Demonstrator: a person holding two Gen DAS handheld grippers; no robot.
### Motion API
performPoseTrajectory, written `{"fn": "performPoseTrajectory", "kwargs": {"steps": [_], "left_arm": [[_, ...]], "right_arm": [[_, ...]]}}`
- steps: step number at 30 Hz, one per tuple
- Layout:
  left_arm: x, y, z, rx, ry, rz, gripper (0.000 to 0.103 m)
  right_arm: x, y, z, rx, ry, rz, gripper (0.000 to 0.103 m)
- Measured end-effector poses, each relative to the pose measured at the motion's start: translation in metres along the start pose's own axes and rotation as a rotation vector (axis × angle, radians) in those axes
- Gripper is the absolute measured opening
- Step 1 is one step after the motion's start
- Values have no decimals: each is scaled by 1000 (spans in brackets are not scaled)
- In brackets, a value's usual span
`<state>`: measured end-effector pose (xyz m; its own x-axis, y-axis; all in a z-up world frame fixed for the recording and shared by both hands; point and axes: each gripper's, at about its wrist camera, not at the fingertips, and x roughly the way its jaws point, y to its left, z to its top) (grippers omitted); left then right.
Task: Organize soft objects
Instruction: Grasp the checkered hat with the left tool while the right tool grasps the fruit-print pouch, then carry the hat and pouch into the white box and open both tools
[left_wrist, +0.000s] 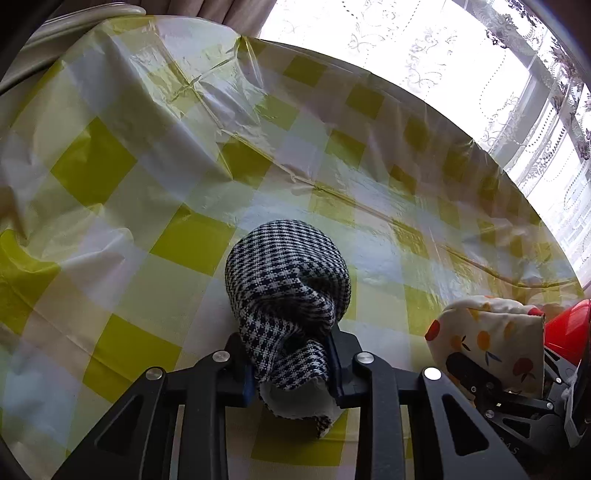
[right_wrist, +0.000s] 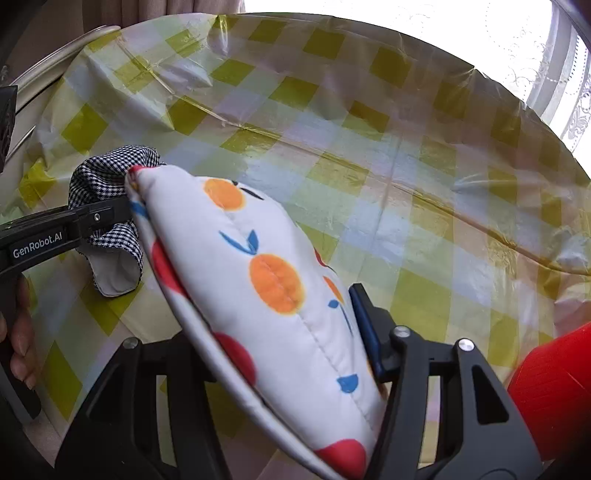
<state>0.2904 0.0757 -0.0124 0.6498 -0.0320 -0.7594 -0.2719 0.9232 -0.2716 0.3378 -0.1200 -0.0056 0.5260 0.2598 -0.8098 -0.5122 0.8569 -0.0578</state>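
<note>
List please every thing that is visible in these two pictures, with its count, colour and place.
houndstooth cloth: one, black and white, bunched between the left gripper's fingers.
padded fruit-print piece: one, white with orange, red and blue, in the right gripper.
tablecloth: one, yellow and white check, shiny, covering the table.
red object: one, at the right edge; kind unclear.
lace curtain: white, behind the table.
left gripper: black, shut on the cloth.
right gripper: black, shut on the padded piece.
hand: one, holding the left gripper's handle.
</note>
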Motion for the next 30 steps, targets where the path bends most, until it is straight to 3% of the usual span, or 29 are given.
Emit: {"fn": "performPoseTrajectory", "kwargs": {"steps": [11,18,30], "left_arm": [[-41,-32,-36,50,2,-92,30],[-63,-60,-63,98,19,-164,30],[-106,-83,-97,141,11,-238,30]], "right_arm": [[-51,-13,-54,180,2,-59,58],[-83,-28,-84,248,2,-90,50],[-132,-43,-131,336,-20,-68,45]]}}
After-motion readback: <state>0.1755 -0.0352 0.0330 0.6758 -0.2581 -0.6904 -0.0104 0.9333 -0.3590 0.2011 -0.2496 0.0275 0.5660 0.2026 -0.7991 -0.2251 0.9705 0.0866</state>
